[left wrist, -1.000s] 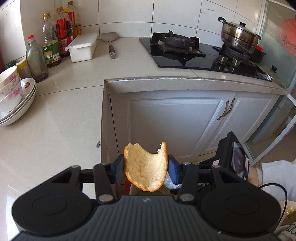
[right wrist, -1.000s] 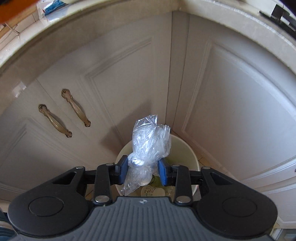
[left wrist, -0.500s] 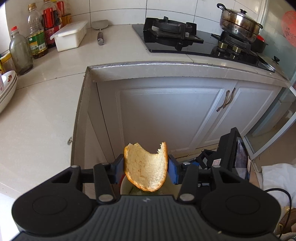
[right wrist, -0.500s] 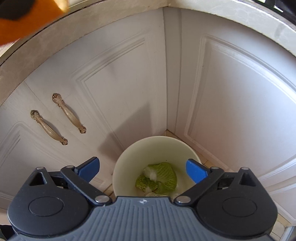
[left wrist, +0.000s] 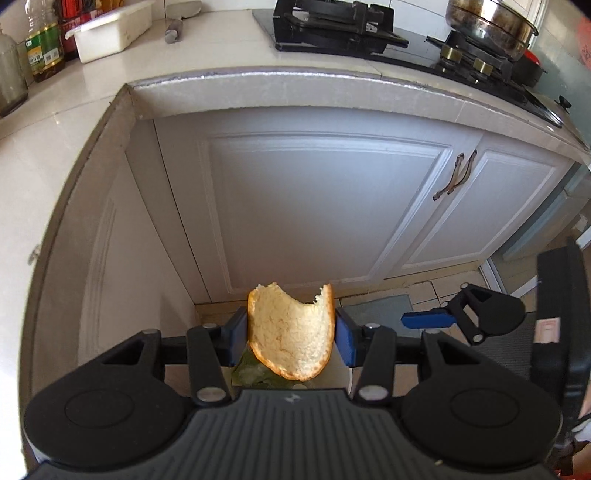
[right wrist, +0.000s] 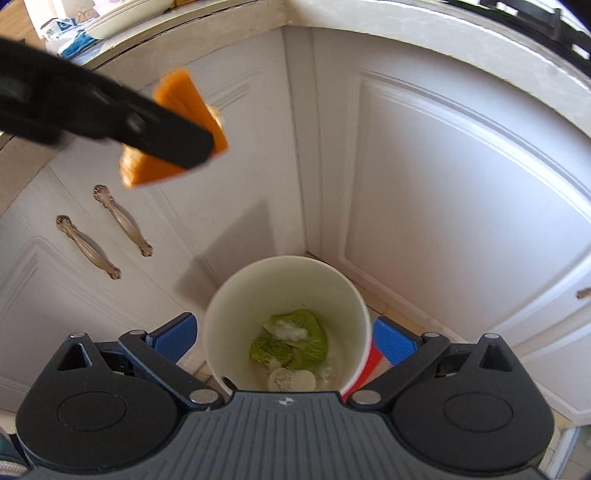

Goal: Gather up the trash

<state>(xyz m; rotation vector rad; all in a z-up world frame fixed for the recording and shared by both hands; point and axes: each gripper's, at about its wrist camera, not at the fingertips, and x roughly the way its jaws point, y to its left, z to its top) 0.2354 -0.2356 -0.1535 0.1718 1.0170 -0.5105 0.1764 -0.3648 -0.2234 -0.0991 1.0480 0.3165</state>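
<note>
My left gripper (left wrist: 291, 334) is shut on a bitten slice of bread (left wrist: 291, 332) with an orange crust, held above the floor in front of the white cabinets. In the right wrist view the bread (right wrist: 177, 110) shows at upper left, above and left of the bin. My right gripper (right wrist: 286, 334) is open and empty, directly above a cream round trash bin (right wrist: 221, 314). The bin holds green leaf scraps (right wrist: 303, 332) and bits of white trash. The right gripper also shows in the left wrist view (left wrist: 428, 319), to the right of the bread.
White cabinet doors with bronze handles (right wrist: 122, 221) form a corner behind the bin. The stone countertop (left wrist: 55, 147) carries oil bottles (left wrist: 42, 48), a white box (left wrist: 110, 29) and a black gas stove (left wrist: 332, 22) with a steel pot (left wrist: 487, 18). The tiled floor (left wrist: 424, 291) lies below.
My right gripper opened and let go of the clear plastic bag, which dropped out of sight. My left gripper carried the bread off the counter edge, down towards the bin.
</note>
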